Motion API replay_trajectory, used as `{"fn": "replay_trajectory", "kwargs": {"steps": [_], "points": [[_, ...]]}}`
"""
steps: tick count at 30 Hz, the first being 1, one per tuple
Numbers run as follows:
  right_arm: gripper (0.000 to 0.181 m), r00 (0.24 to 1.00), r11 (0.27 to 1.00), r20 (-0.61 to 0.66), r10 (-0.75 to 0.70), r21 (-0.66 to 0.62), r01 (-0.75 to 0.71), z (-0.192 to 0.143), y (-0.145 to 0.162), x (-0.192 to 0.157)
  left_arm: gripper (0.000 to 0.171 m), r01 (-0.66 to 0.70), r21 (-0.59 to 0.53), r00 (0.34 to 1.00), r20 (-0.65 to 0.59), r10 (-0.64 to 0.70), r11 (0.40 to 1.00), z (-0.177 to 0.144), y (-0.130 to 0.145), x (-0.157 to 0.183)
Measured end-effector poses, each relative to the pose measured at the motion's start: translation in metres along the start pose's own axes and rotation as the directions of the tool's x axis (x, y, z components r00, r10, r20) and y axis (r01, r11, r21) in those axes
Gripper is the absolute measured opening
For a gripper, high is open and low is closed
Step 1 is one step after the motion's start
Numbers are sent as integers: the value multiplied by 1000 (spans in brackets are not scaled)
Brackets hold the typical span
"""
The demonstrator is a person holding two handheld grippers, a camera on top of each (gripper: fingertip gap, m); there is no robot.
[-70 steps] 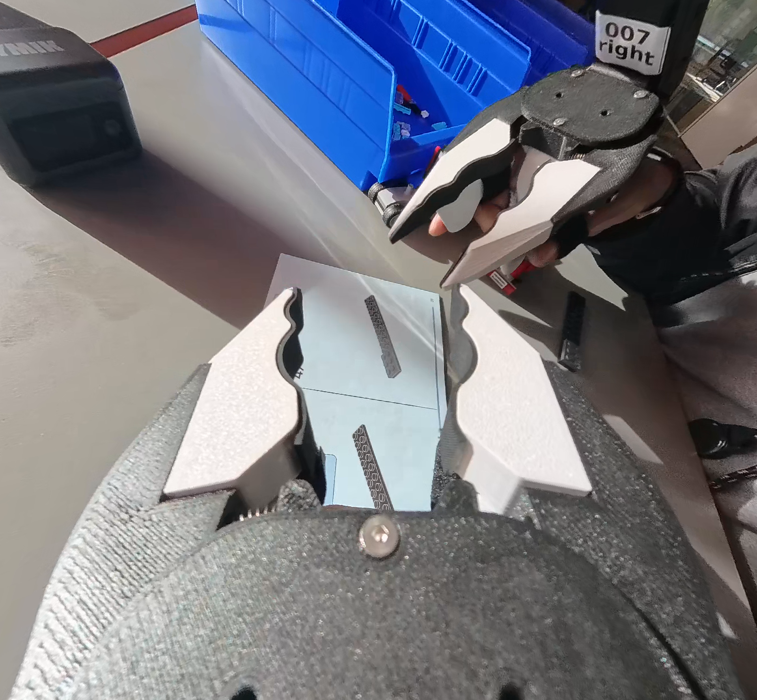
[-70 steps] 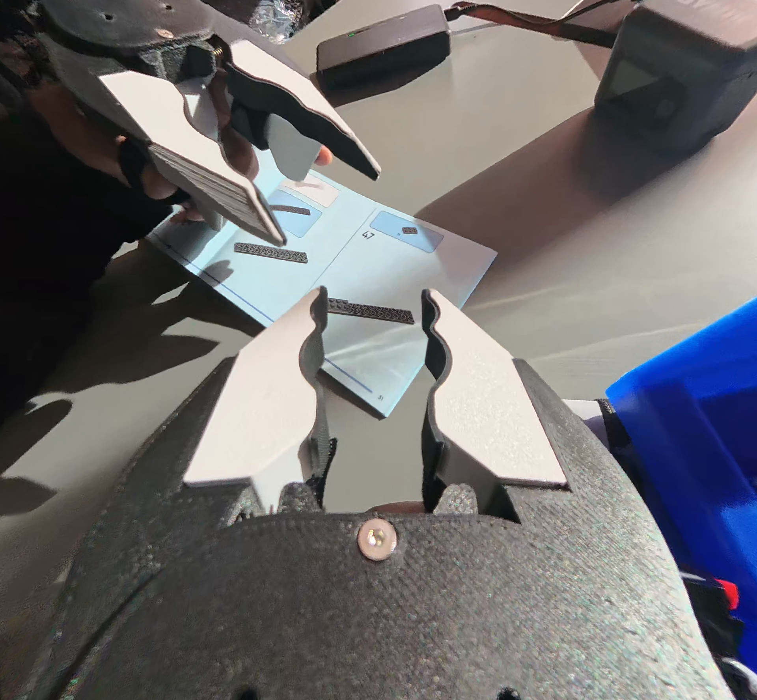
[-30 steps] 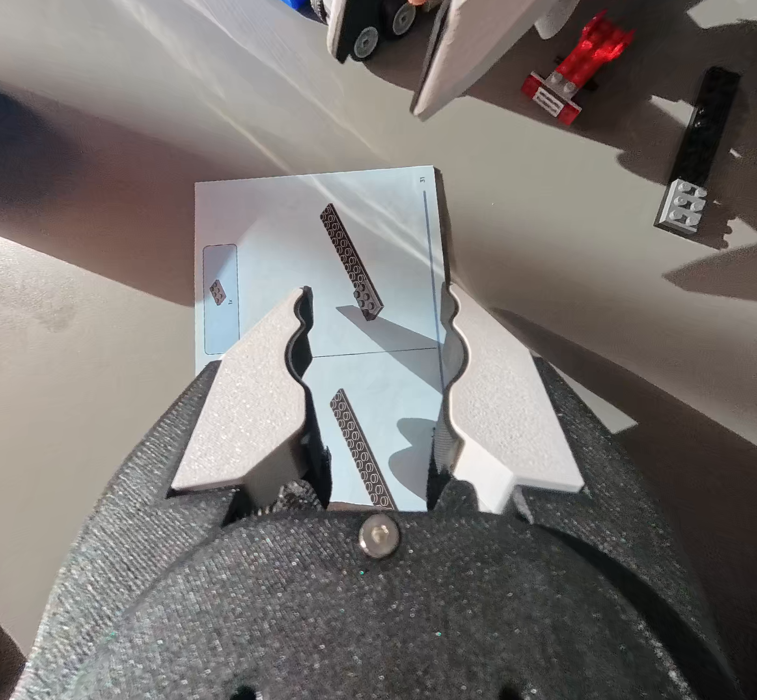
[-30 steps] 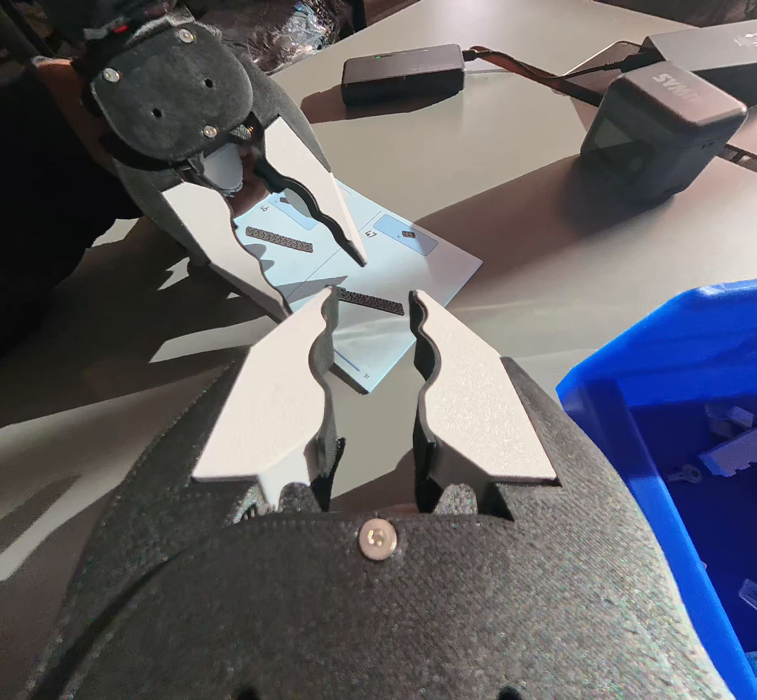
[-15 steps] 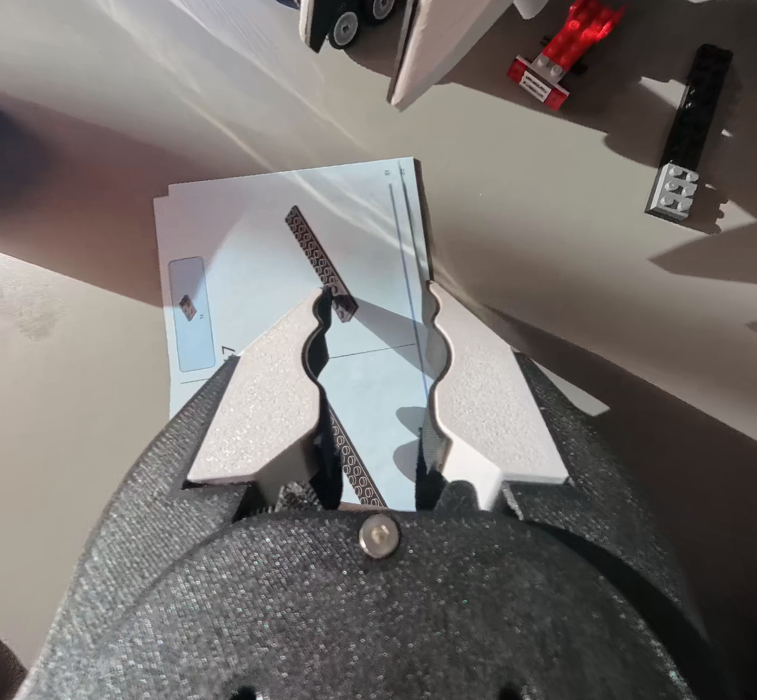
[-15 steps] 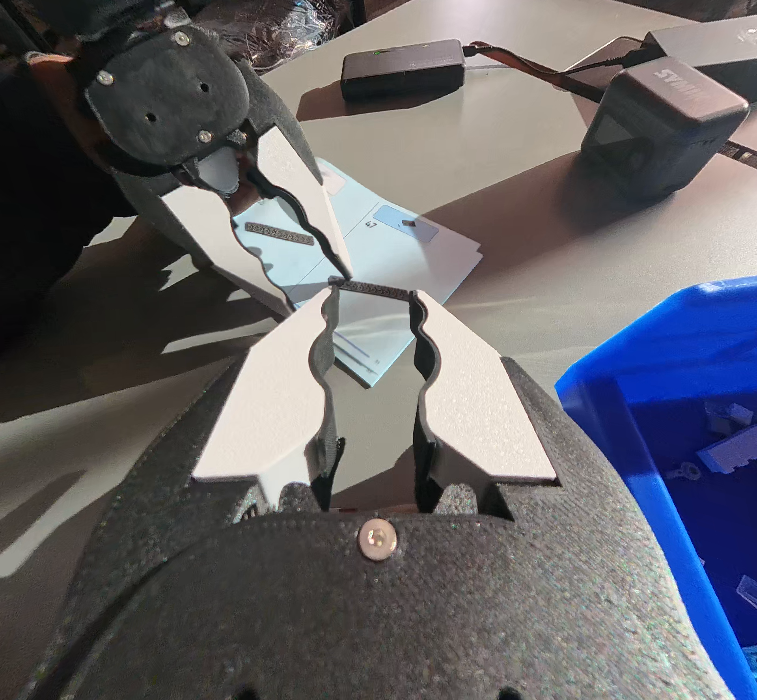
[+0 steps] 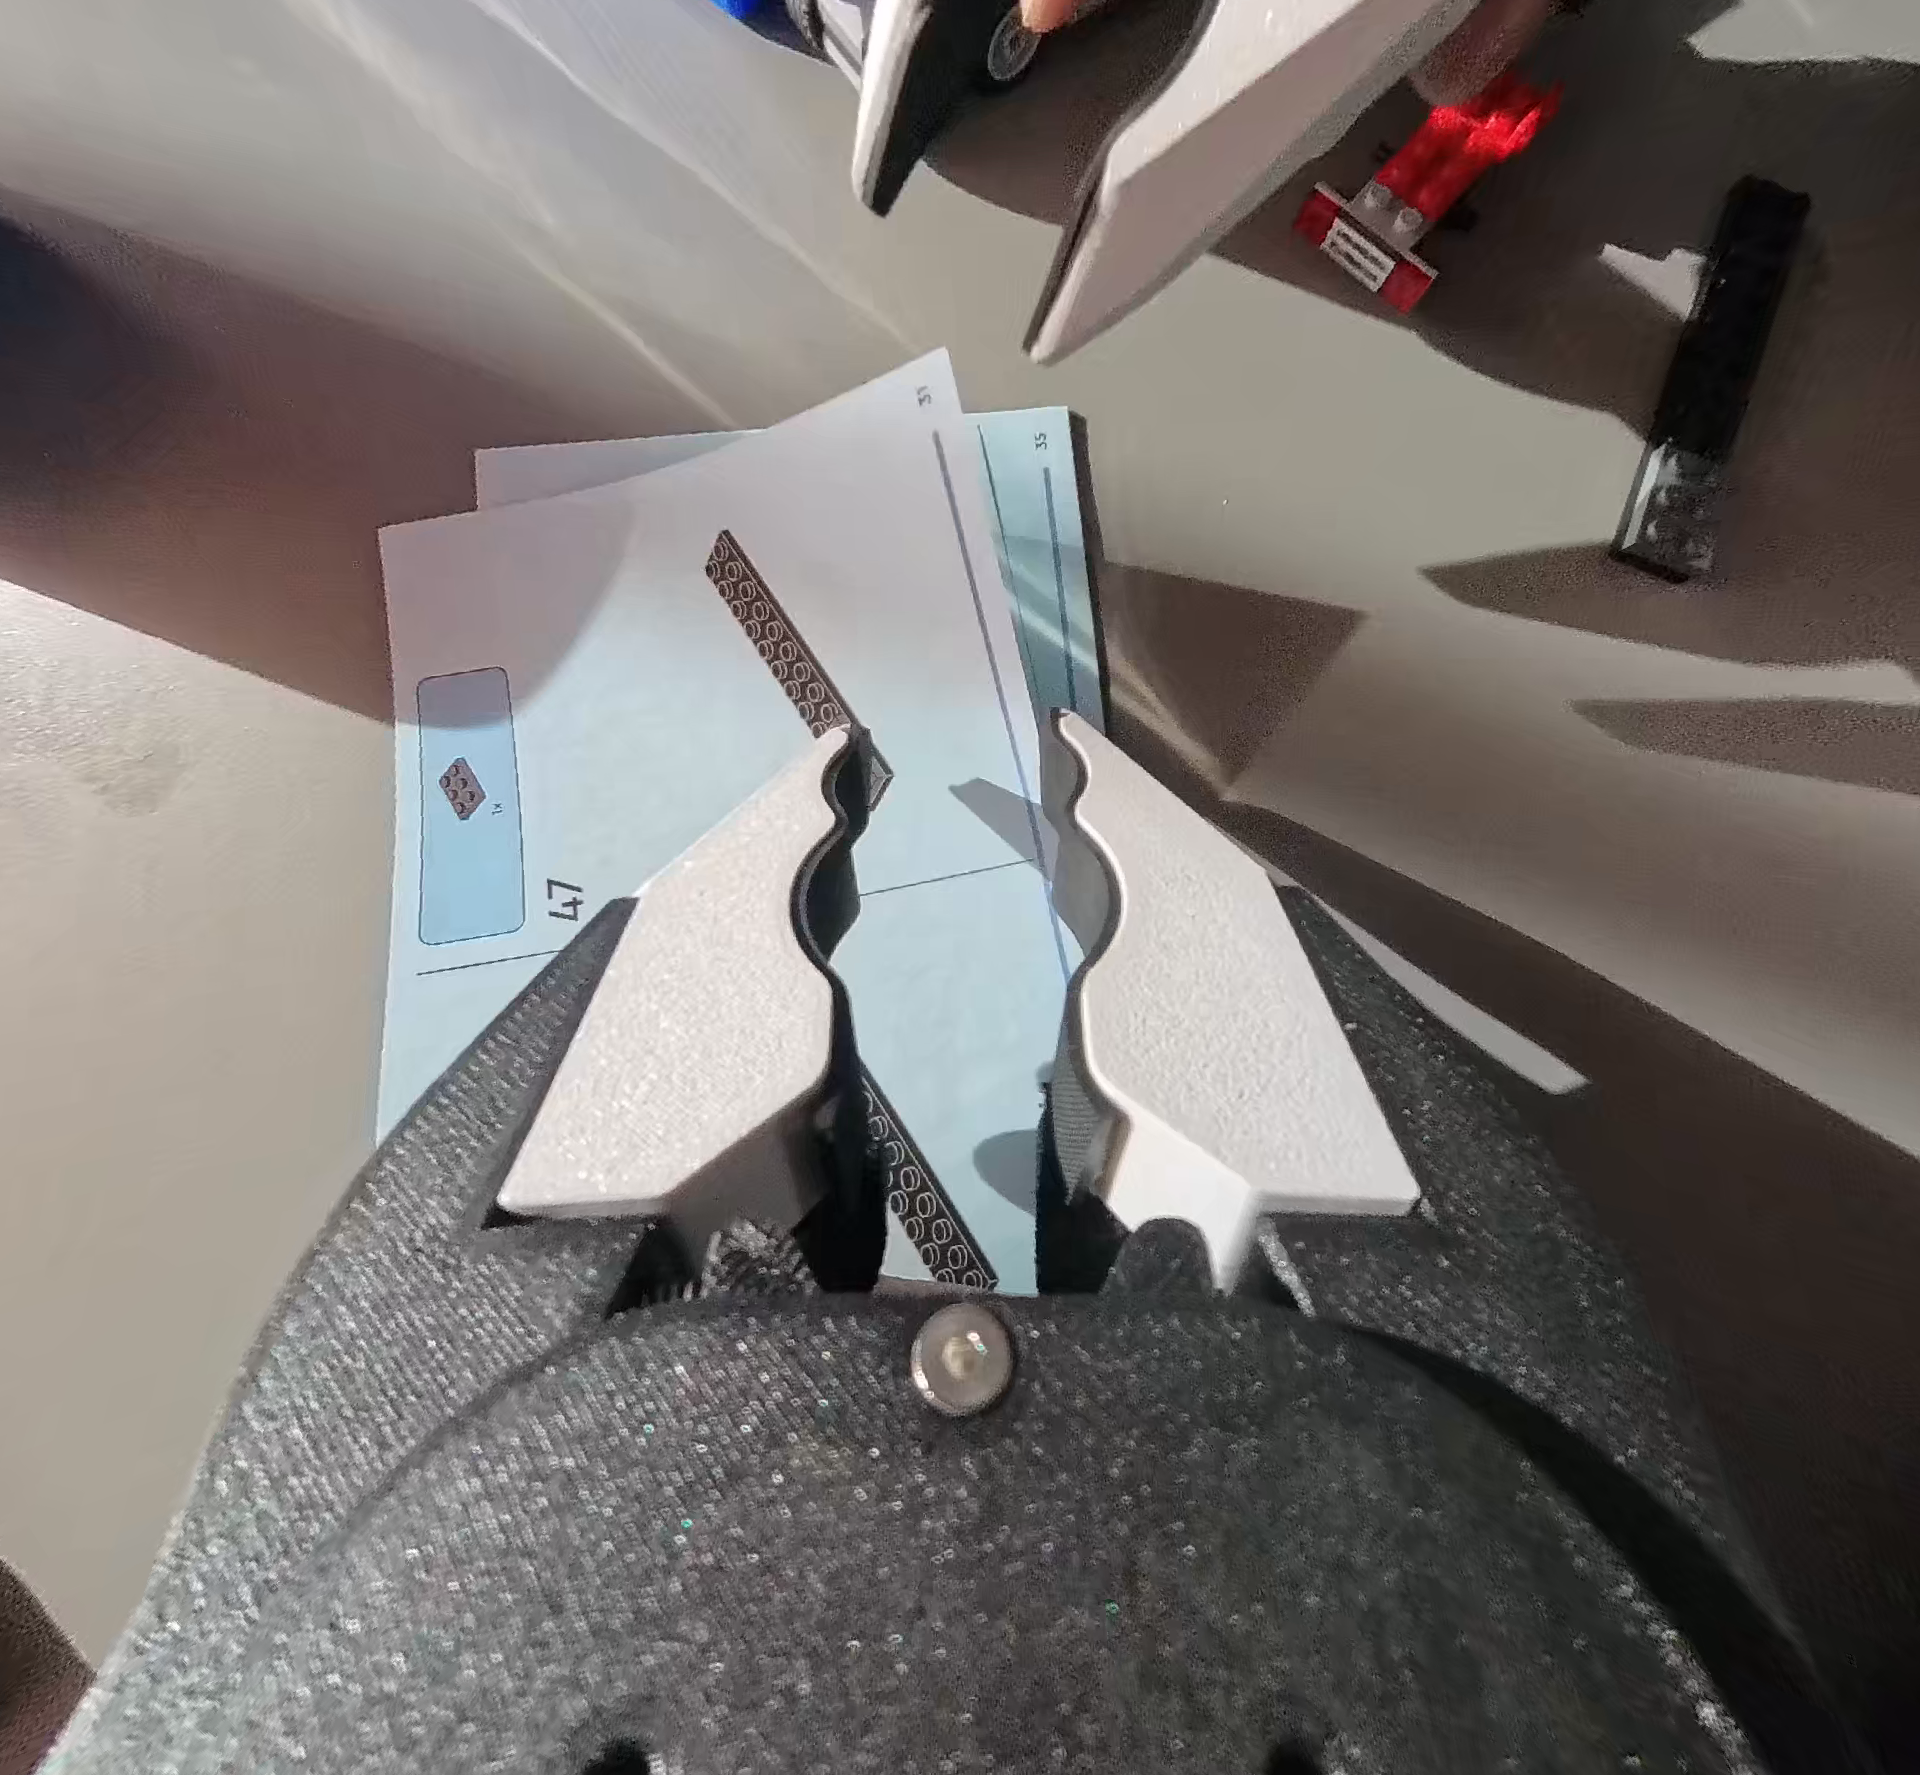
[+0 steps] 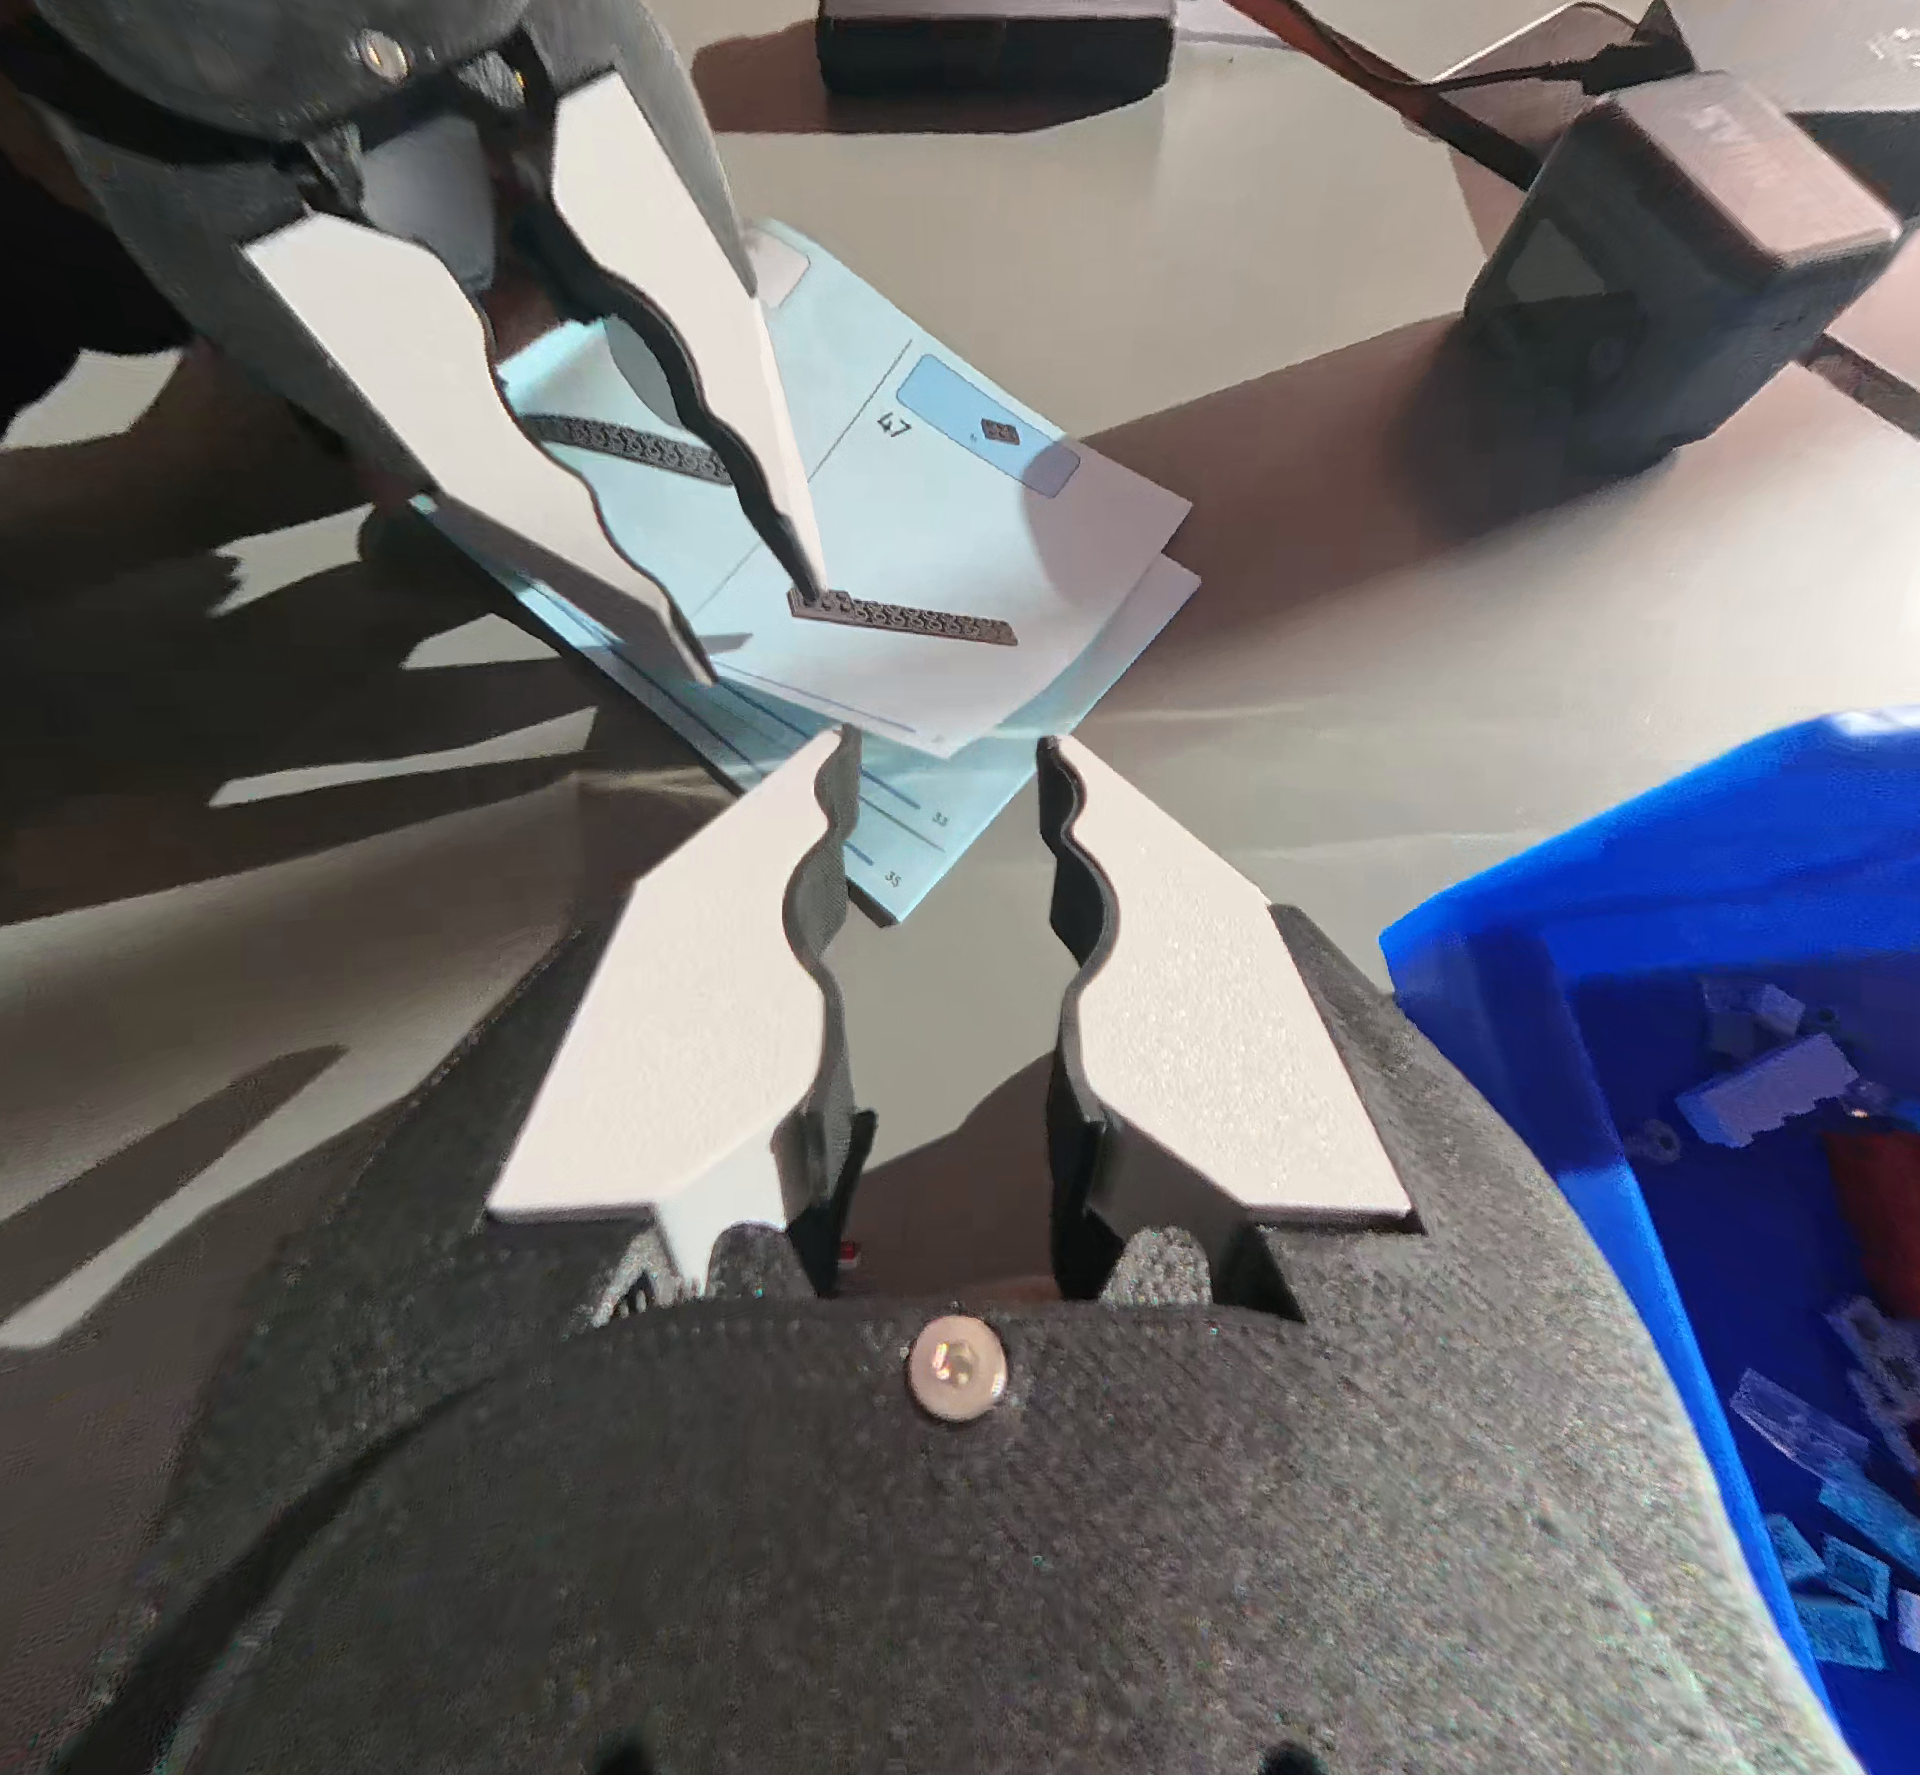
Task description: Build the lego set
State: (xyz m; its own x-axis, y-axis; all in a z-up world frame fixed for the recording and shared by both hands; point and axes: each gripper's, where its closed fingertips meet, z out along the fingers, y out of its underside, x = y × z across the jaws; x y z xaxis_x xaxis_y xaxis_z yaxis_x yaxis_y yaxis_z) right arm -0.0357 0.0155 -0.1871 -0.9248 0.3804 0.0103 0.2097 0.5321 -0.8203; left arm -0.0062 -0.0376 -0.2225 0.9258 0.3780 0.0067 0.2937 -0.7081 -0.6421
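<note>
- The left gripper (image 7: 951,749) points steeply down at the instruction booklet (image 7: 665,645), its two white fingers apart with nothing between them; in the right wrist view one fingertip (image 8: 800,572) touches the top page.
- The right gripper (image 8: 940,749) is held low over the grey table (image 8: 1299,665), just beside the booklet's near corner, fingers parted and holding nothing.
- Compared with half a second ago, the top page has swung sideways under the left fingertip, so the pages below now fan out at the corner; a second ago the booklet lay squared up.
- Two grippers are in view and one booklet, with at least three page edges showing.
- Loose lego on the table: one red assembly (image 7: 1423,187), and one long black plate (image 7: 1714,385) with a grey piece at its near end, both well apart from the booklet.
- One blue bin (image 8: 1475,977) to the right holds many small pieces, too jumbled to count.
- Two dark boxes sit at the table's far side: a flat one (image 8: 992,11) and a cube-shaped one (image 8: 1662,271).
</note>
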Motion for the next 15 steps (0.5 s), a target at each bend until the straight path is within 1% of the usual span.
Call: {"fn": "replay_trajectory", "kwargs": {"steps": [3, 5, 10, 15], "points": [[36, 997, 996, -49, -62, -71, 59, 5, 11, 2, 34, 2, 4, 1000, 2, -2, 1000, -2, 0, -1], [36, 994, 993, -72, -81, -96, 74, 8, 16, 4, 33, 3, 7, 1000, 2, -3, 1000, -3, -1, -1], [35, 992, 993, -98, -77, -102, 67, 15, 18, 8, 33, 1, 11, 1000, 3, -1, 1000, -4, -2, 0], [34, 990, 995, -120, -71, -77, 62, 21, 13, 7, 33, -1, 12, 1000, -2, 1, 1000, -5, -3, 1]]}}
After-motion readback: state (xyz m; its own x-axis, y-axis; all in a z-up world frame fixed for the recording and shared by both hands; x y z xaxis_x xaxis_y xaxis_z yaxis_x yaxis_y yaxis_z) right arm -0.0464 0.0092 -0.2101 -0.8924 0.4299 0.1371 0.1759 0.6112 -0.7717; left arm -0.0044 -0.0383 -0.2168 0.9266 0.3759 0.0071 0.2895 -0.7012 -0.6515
